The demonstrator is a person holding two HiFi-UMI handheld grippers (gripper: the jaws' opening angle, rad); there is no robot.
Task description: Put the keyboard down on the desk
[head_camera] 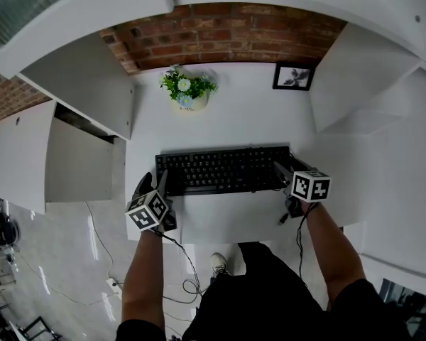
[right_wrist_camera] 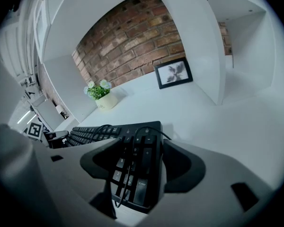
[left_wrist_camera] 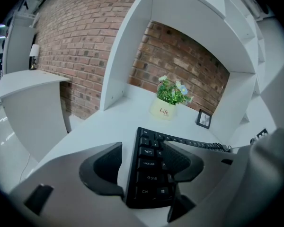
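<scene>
Nearest the camera, in the head view, the person's two forearms are seen reaching up to the near edge of the white desk (head_camera: 248, 112).

The left gripper (head_camera: 154, 183) is placed at the 9 o'clock end of the black keyboard (head_camera: 224, 169). Its jaws are spread wide. In the left gripper view a strip of bare desk is seen between the outer jaw and the keyboard's edge, and the inner jaw is seen over the letter keys.

The right gripper (head_camera: 287, 168) is placed at the 3 o'clock end. Its jaws are likewise wide, with the number pad between them. A thin black cable (right_wrist_camera: 128, 170) is draped over those keys.

The keyboard is found lying flat on the desk, lengthwise from 9 to 3 o'clock, near the front edge.

Farther back, a potted plant (head_camera: 187, 91) is noted at 11 o'clock from the keyboard and a framed picture (head_camera: 293, 76) at 1 o'clock. The brick wall (head_camera: 227, 30) is seen behind them at 12 o'clock.
</scene>
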